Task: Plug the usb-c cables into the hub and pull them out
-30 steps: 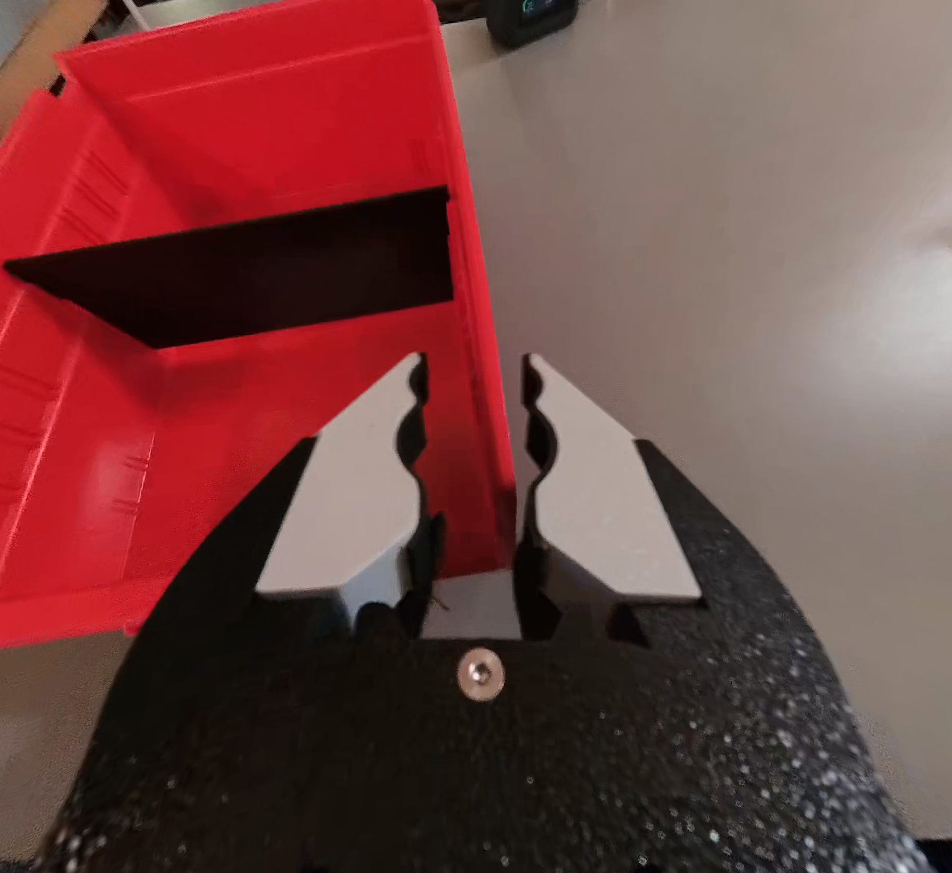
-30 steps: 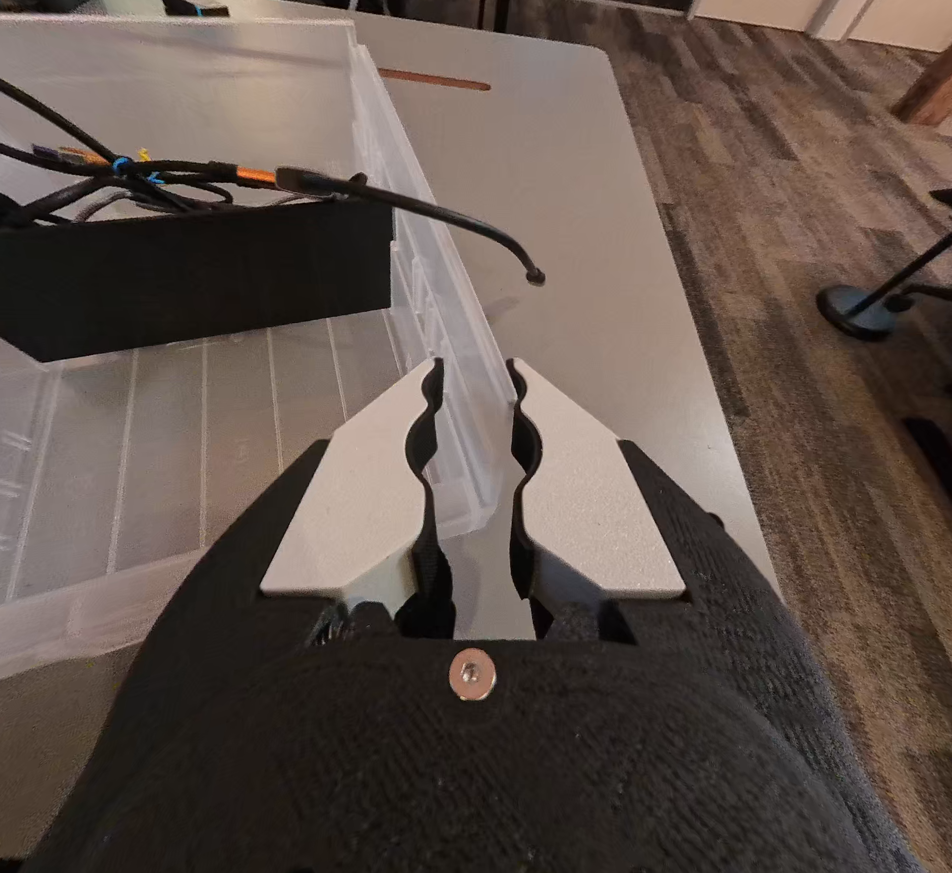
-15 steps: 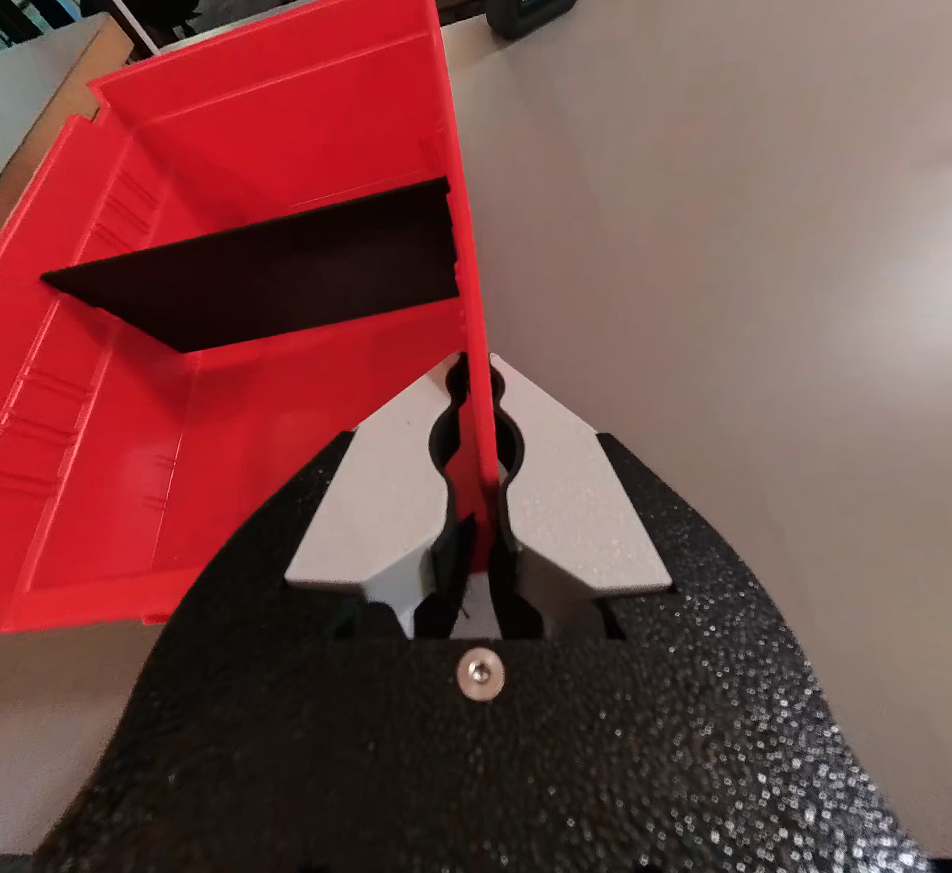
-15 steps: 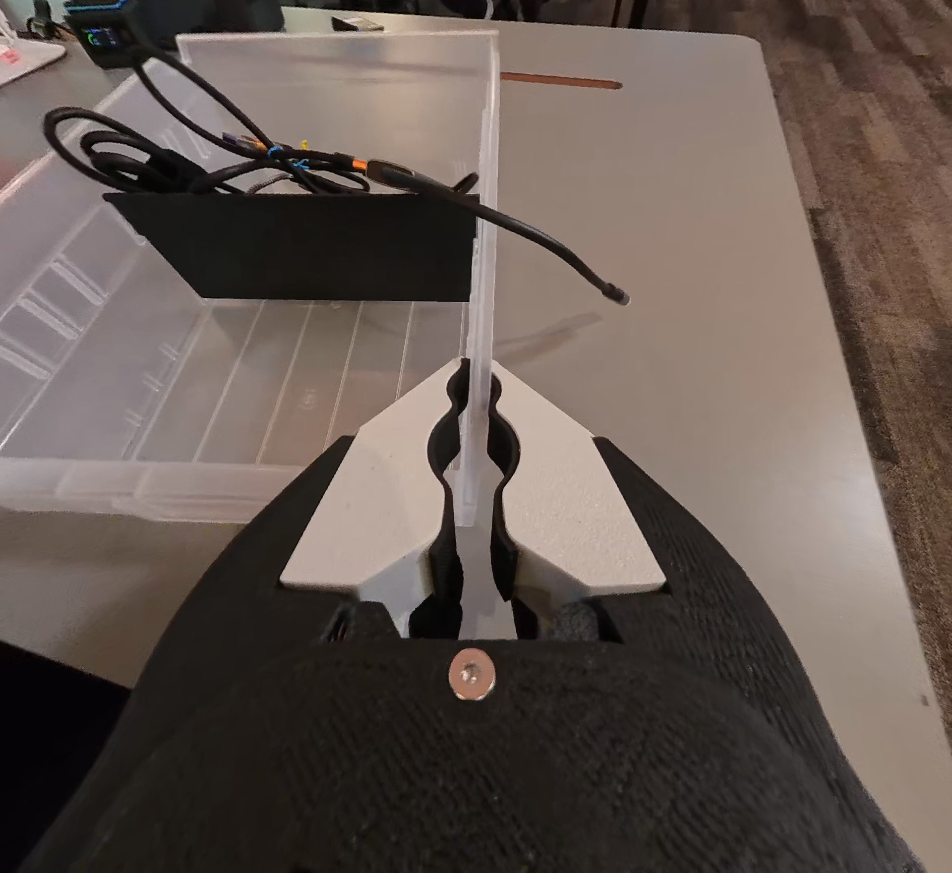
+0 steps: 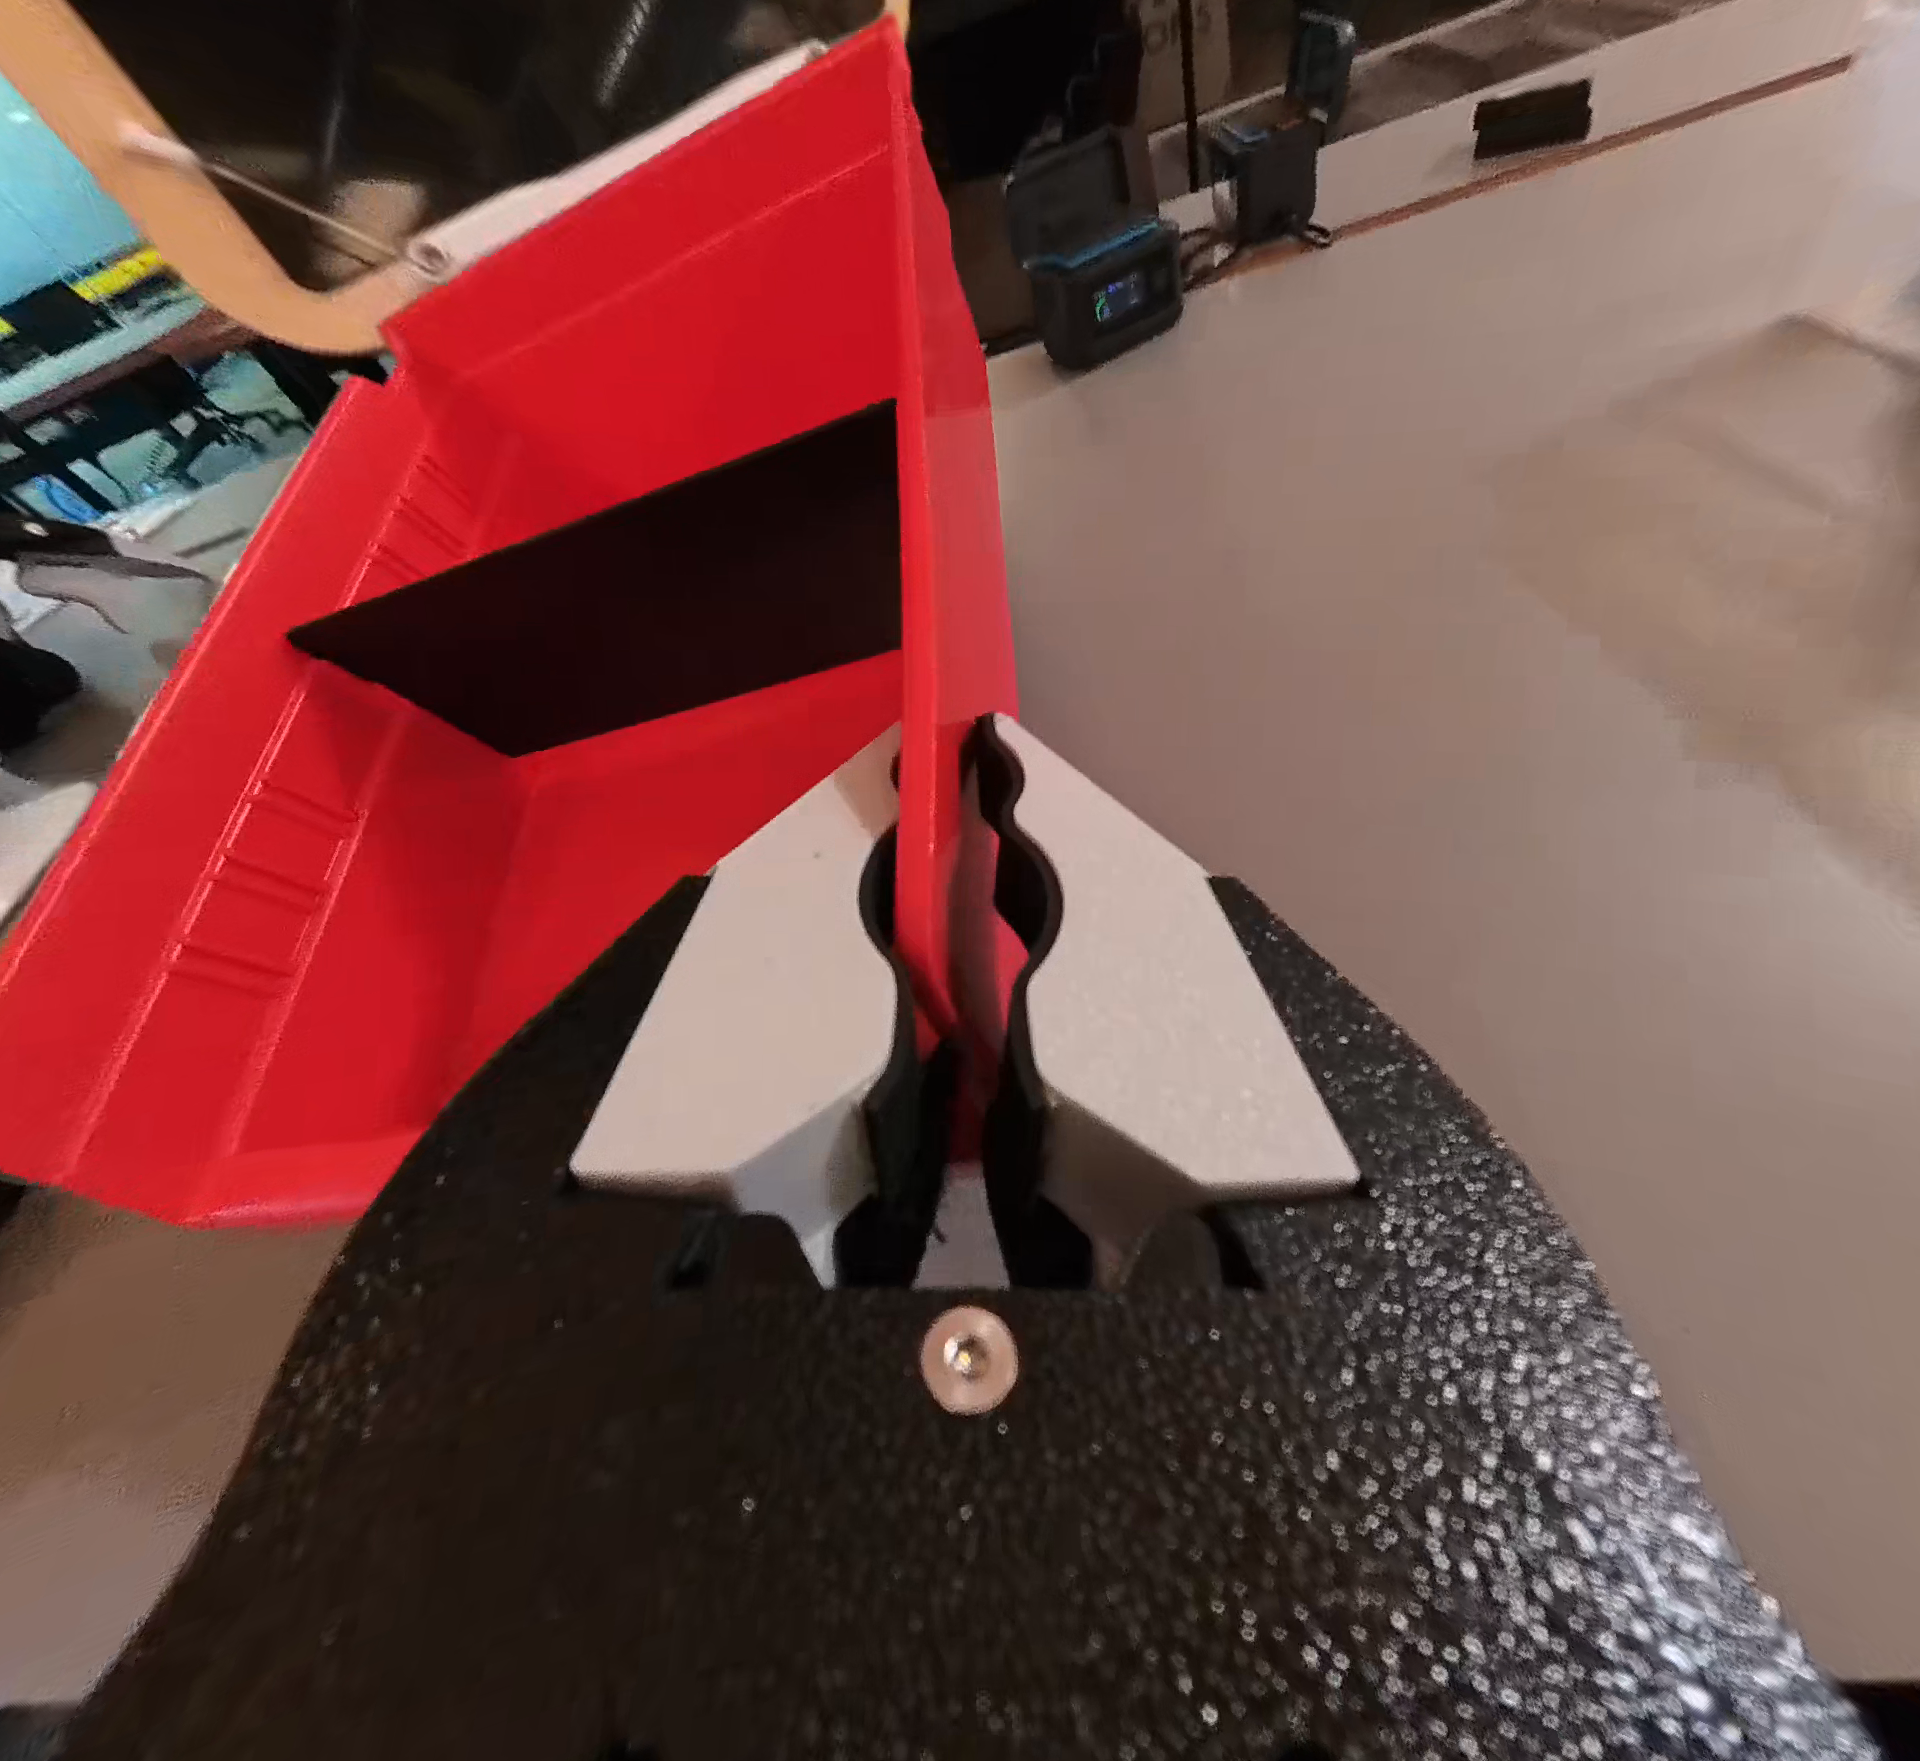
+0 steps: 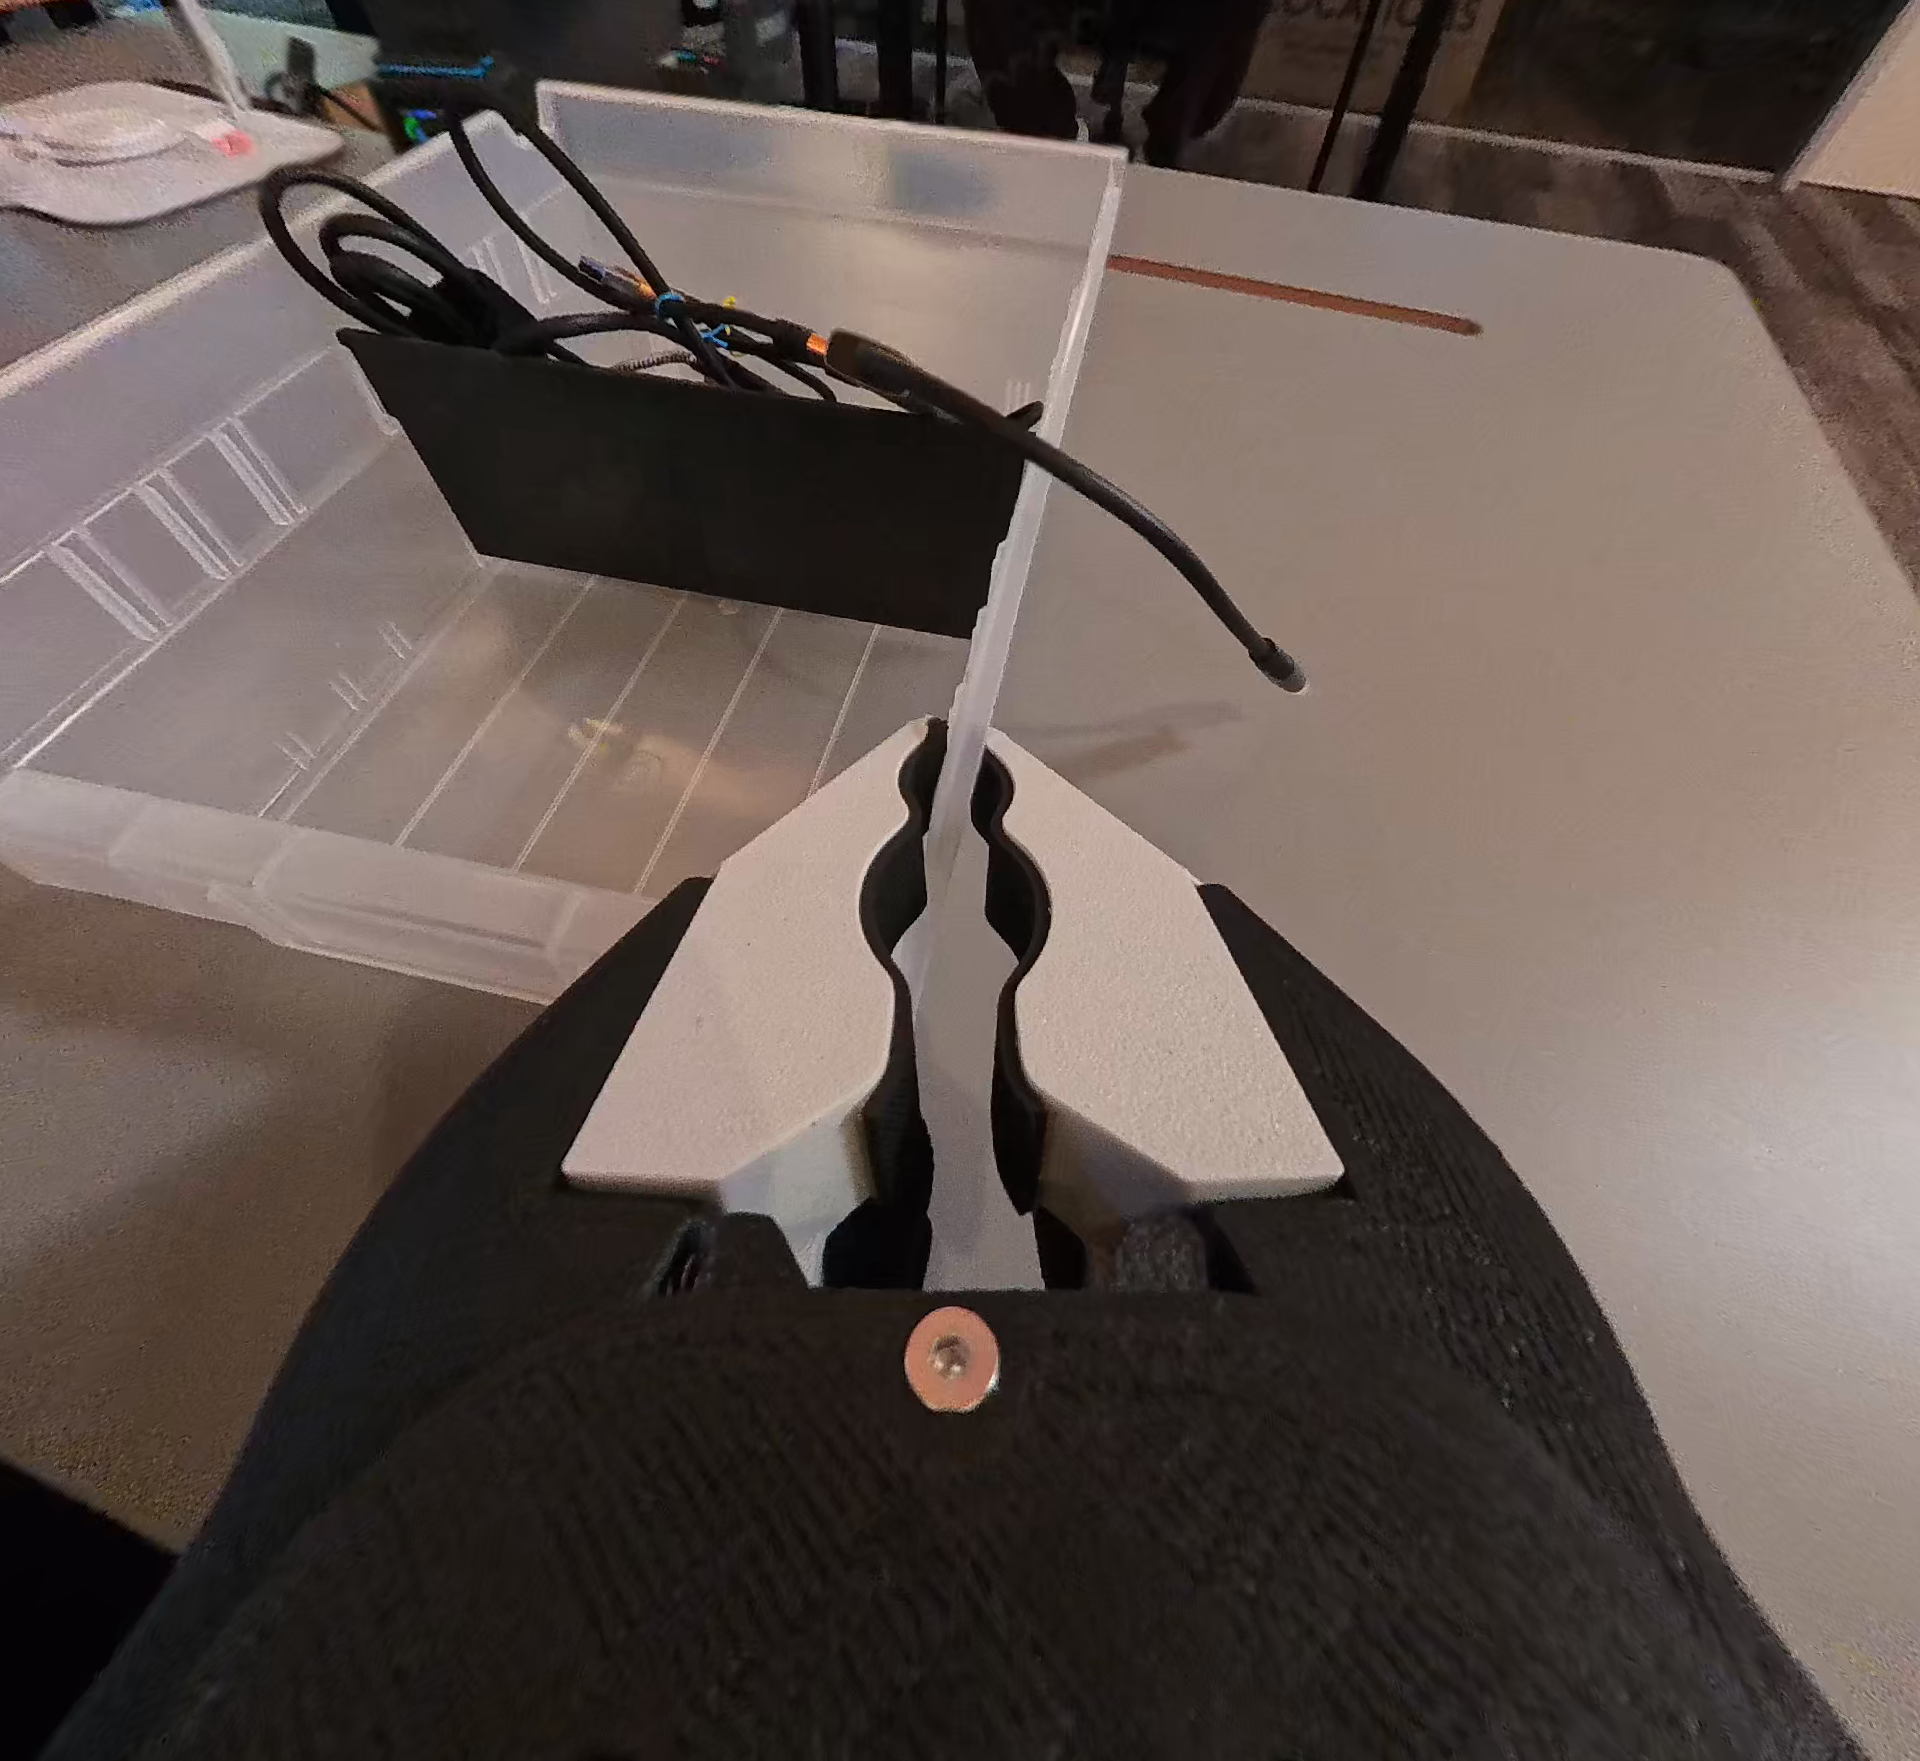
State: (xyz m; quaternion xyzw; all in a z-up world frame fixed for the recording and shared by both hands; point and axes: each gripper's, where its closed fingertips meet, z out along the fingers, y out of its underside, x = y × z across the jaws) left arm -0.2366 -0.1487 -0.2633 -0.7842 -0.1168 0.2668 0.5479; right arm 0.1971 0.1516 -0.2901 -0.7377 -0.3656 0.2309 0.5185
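My left gripper (image 5: 940,745) is shut on the right wall of a red bin (image 5: 644,319), which is tilted up off the table; a black divider (image 5: 623,599) crosses its inside. My right gripper (image 6: 954,740) is shut on the right wall of a clear plastic bin (image 6: 831,163). A black divider (image 6: 707,506) crosses that bin, and a bundle of black cables (image 6: 499,298) lies behind it. One cable end (image 6: 1283,672) hangs out over the bin's right wall above the table. I see no hub.
Both bins are on a grey table (image 6: 1455,672). A small black device with a lit screen (image 5: 1107,298) stands at the table's far edge. Chairs and stands crowd the dark background behind the table. A white lamp base (image 6: 145,142) sits at far left. There is about 55 centimeters between the tips of the two grippers.
Both grippers closed from open onto the bin walls. The red bin has since tipped up and the view swung right; the clear bin has turned and shifted with my right gripper.
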